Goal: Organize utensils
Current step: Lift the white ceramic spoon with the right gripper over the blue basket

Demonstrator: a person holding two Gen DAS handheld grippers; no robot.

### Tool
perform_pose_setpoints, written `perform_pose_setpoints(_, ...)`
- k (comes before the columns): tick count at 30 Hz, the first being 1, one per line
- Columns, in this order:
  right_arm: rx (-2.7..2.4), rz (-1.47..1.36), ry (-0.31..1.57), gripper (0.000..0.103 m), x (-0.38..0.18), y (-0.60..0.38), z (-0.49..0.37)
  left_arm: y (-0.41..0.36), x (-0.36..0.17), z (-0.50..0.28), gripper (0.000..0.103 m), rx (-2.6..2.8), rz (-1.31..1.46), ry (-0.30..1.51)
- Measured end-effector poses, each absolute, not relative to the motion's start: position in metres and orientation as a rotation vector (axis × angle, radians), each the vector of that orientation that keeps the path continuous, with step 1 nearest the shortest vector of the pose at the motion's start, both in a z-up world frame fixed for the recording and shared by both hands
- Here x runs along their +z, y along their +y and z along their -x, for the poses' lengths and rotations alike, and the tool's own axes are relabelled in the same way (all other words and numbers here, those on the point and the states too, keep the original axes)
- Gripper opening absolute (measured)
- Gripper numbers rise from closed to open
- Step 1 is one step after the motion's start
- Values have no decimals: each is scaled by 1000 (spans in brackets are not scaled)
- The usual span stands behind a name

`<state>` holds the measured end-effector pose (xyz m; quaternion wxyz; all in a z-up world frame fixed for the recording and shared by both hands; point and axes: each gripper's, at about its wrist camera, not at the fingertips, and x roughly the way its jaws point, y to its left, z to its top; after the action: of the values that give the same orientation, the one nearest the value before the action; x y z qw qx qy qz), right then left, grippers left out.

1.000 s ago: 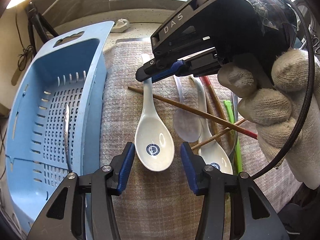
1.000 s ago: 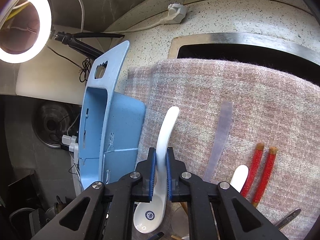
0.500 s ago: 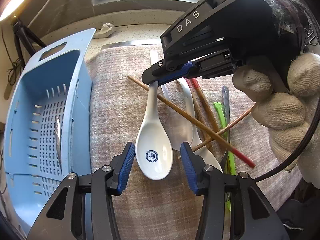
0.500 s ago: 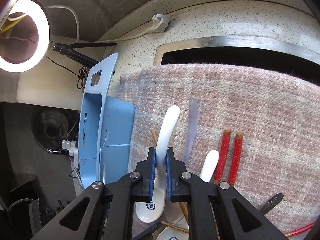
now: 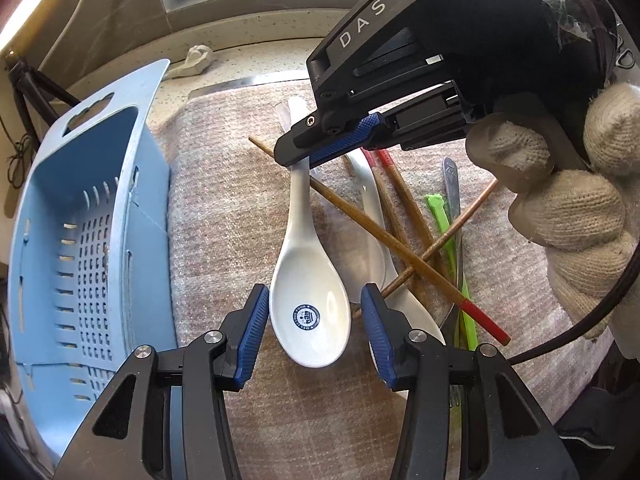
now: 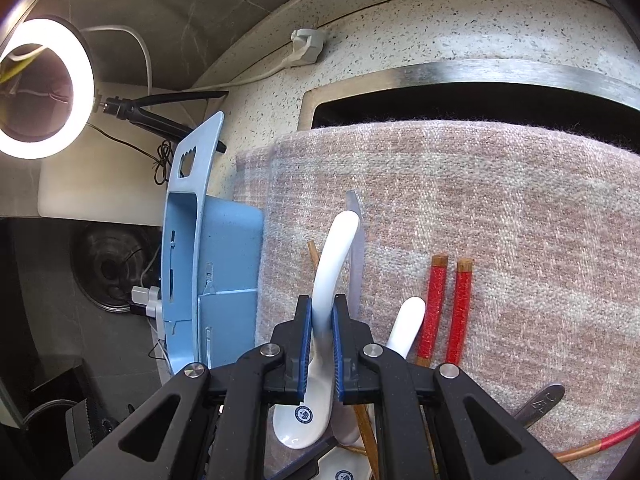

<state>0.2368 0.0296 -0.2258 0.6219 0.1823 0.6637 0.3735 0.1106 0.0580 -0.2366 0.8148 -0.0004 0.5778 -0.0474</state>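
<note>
Right gripper (image 6: 321,344) marked "DAS" clamps white spoon (image 5: 310,280) handle | left gripper (image 5: 312,332) wide open, holding nothing | bowl logo "FOOD"

The right gripper (image 6: 321,344) is clamped shut by a gloved hand (image 5: 568,216); the left gripper (image 5: 312,334) is held wide open, low.

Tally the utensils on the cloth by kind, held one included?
White ceramic spoons: 2, one in the right gripper
Translucent spoon: 1
Chopsticks: 4
Green plastic utensil: 1
Metal utensil: 1
Total: 9
</note>
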Motion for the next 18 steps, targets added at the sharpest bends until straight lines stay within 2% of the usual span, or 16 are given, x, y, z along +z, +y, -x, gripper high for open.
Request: perform_pose_setpoints(18, 846, -416, 1523, 9, -229, 38, -238, 65, -239, -107, 40, -109, -11, 1230)
